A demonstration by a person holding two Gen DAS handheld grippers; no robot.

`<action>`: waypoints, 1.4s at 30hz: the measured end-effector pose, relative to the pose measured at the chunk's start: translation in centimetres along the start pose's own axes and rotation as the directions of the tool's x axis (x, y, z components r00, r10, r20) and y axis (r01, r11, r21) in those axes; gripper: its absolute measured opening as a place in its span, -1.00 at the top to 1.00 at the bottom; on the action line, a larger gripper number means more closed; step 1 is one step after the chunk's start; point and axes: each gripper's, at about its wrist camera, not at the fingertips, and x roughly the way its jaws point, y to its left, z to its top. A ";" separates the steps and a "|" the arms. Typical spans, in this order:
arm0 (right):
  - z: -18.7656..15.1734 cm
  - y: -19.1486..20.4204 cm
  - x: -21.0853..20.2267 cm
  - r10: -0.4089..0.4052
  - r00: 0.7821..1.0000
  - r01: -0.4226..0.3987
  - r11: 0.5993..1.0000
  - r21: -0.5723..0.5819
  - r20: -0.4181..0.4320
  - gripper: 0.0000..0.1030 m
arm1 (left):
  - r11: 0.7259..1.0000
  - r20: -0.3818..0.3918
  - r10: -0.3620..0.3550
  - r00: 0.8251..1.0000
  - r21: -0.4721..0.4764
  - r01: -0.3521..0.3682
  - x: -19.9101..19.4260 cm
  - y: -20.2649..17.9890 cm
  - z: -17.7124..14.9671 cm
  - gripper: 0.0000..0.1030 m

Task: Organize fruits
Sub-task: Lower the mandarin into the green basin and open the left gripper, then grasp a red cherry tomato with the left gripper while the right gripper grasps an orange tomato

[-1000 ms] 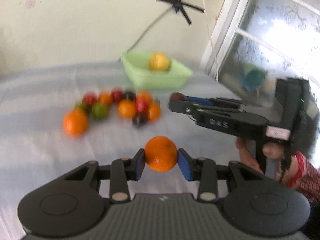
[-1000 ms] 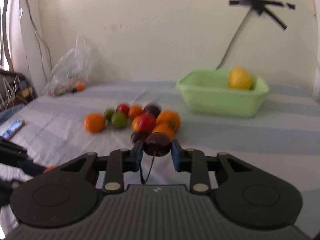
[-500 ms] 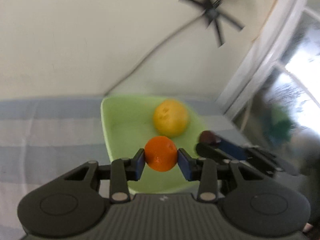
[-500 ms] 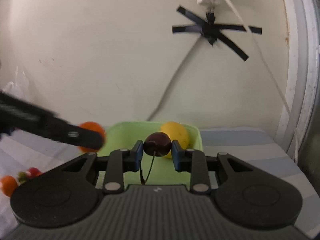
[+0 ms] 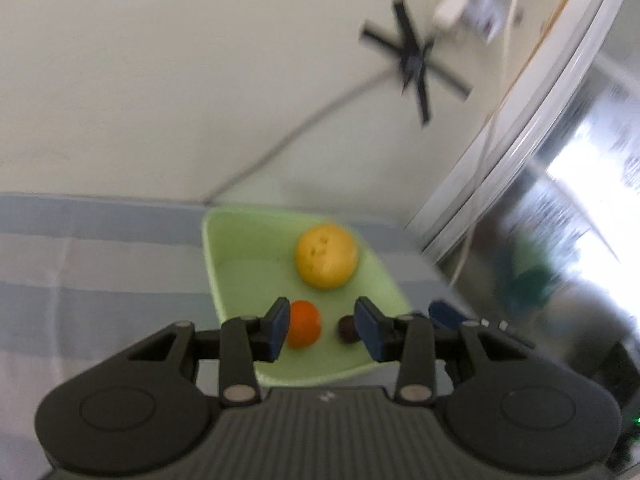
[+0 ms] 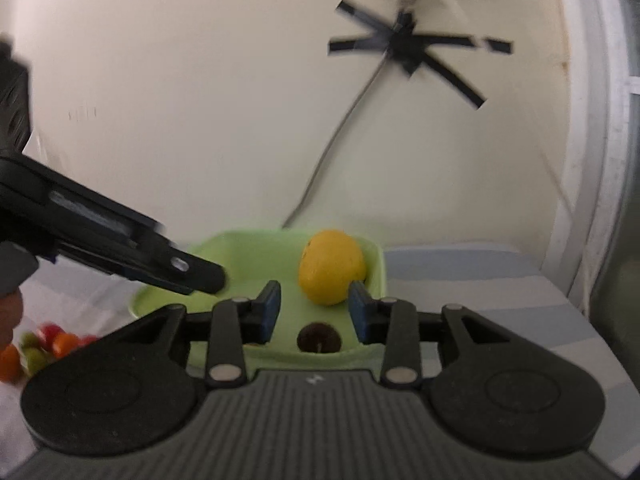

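A light green basket [image 5: 224,280] stands by the wall. In it lie a yellow lemon [image 5: 326,256], an orange [image 5: 305,324] and a dark cherry [image 5: 348,329]. My left gripper [image 5: 323,330] is open just above the basket, the orange and cherry below between its fingers. My right gripper [image 6: 314,312] is open over the basket [image 6: 248,248], with the cherry [image 6: 319,338] below it and the lemon [image 6: 332,266] just beyond. The left gripper's finger [image 6: 192,276] reaches into the right wrist view from the left.
Several loose fruits [image 6: 40,346], red, green and orange, lie on the striped cloth at the left. A cable taped with black tape [image 6: 404,46] runs down the wall behind the basket. A window frame [image 5: 520,140] is at the right.
Both grippers opened over the basket. The orange dropped from the left one and the cherry from the right one, and both now lie in the basket.
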 end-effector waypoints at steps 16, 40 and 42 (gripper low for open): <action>-5.2 7.3 -5.3 0.262 0.958 -0.262 0.965 0.013 -0.120 0.26 | 0.996 0.039 0.062 0.997 -0.064 -0.060 -11.9 3.8 -12.5 0.29; -6.7 7.2 -4.9 0.249 0.946 -0.245 0.969 0.044 -0.209 0.35 | 0.985 0.009 0.090 0.996 0.148 -0.091 -6.1 -0.4 -12.3 0.58; -7.0 7.3 -5.7 0.246 0.945 -0.244 0.969 0.037 -0.215 0.35 | 0.980 0.021 0.081 0.997 0.179 -0.083 -6.9 -1.0 -13.2 0.58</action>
